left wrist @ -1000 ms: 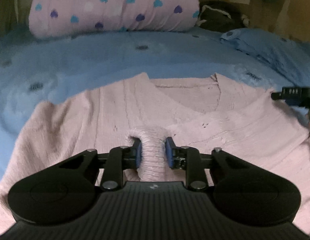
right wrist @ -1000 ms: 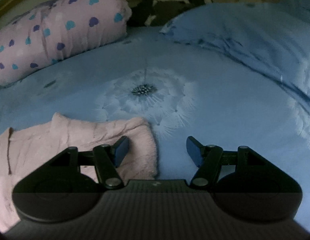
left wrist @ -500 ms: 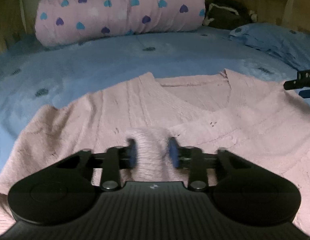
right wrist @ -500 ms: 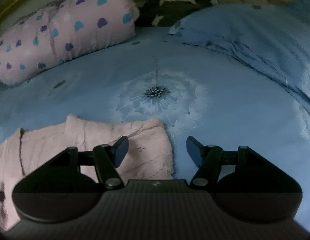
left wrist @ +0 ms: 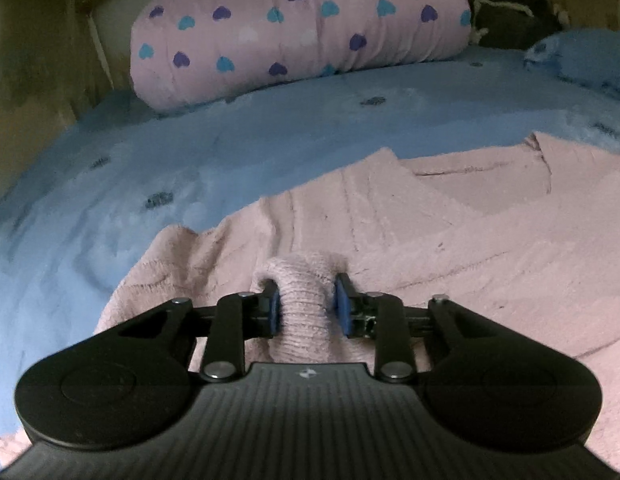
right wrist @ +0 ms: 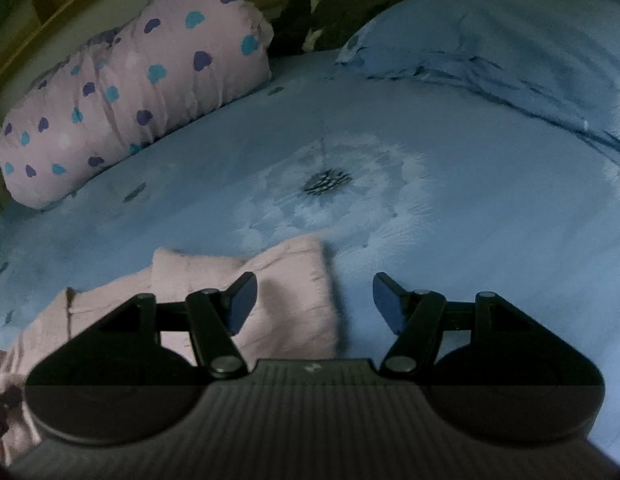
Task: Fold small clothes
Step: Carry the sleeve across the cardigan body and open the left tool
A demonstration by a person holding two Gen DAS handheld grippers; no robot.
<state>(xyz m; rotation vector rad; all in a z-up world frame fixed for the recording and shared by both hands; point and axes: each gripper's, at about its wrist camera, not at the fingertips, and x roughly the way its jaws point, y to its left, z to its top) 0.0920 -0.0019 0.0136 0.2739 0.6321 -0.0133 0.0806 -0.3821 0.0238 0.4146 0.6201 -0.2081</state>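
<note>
The pink knit cardigan (left wrist: pixel 450 232) lies spread on the blue bedspread (left wrist: pixel 229 152). The left gripper (left wrist: pixel 303 304) has its blue pads on either side of the ribbed sleeve cuff (left wrist: pixel 301 300), jaws just easing wider though the left pad touches the knit. The right gripper (right wrist: pixel 314 300) hangs released, jaws wide, above the cardigan's edge.

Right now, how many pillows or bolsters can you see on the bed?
2: a pink heart-print bolster at the far left of the bed, and a blue pillow at the far right. Others may lie out of view.
</note>
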